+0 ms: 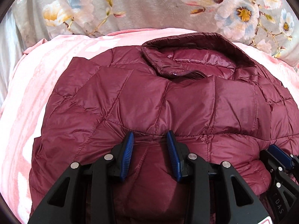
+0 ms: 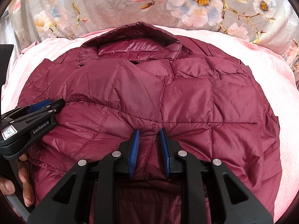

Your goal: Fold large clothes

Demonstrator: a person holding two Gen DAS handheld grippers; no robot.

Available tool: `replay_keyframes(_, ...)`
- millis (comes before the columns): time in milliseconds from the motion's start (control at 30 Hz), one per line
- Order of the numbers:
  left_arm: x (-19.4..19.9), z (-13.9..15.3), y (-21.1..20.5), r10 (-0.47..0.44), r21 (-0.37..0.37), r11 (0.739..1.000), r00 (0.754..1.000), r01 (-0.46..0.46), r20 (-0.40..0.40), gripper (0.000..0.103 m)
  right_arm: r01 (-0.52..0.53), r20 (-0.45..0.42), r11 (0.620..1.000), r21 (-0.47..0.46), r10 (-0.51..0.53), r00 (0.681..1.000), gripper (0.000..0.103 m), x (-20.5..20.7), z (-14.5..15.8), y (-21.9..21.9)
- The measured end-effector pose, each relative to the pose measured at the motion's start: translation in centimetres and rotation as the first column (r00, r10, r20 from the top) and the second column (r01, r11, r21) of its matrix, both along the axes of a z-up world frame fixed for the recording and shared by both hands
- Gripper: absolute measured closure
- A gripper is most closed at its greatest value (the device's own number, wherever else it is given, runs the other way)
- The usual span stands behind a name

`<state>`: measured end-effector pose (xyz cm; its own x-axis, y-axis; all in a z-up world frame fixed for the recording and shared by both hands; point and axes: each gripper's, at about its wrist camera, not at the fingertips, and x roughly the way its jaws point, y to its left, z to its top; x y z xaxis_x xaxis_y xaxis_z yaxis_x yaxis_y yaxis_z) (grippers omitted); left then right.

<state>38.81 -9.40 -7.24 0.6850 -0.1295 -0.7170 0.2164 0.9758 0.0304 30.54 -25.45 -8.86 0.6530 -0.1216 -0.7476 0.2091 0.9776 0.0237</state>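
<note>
Two grippers at jacket's (image 1: 168, 102) near fold, my left gripper (image 1: 150, 136) and right gripper (image 2: 149, 132) each pinching quilted fabric, jacket on pink blanket (image 1: 46, 71), collar (image 1: 186, 56) far.

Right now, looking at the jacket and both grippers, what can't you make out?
- Jacket hem and sleeves: both views, hidden under the folded-over layer and behind the gripper bodies.
- Left gripper grip: left view, pads flank a puffed fold; whether they pinch it is unclear.
- Right gripper: right view, same doubt.
- Zipper: left view, too small to tell how far it is open.
- Hand: right view, cut off by the edge.
</note>
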Motion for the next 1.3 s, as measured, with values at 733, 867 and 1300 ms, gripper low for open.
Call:
replay_keyframes(733,-0.5,1.2,2.1,-0.086,-0.050,0.995,0.994,0.083,-0.070,0.058,-0.112,-0.054,0.993,0.021,0.113,0.992,0.073,-2.3,1.1,-0.2)
replay_keyframes(867,0.8,4.5,5.1,-0.111,-0.184,0.979,0.987,0.090,-0.112,0.048,-0.132,-0.056,0.975,0.178,0.144,0.988,0.067,-2.7,3.7,-3.0)
replay_keyframes(1300,12.6,2.4,4.3,-0.113,-0.466,0.883,0.940,-0.054,-0.322,0.044,0.063,0.053,0.893,0.446,-0.097,0.994,0.051,10.4,3.3,-12.0)
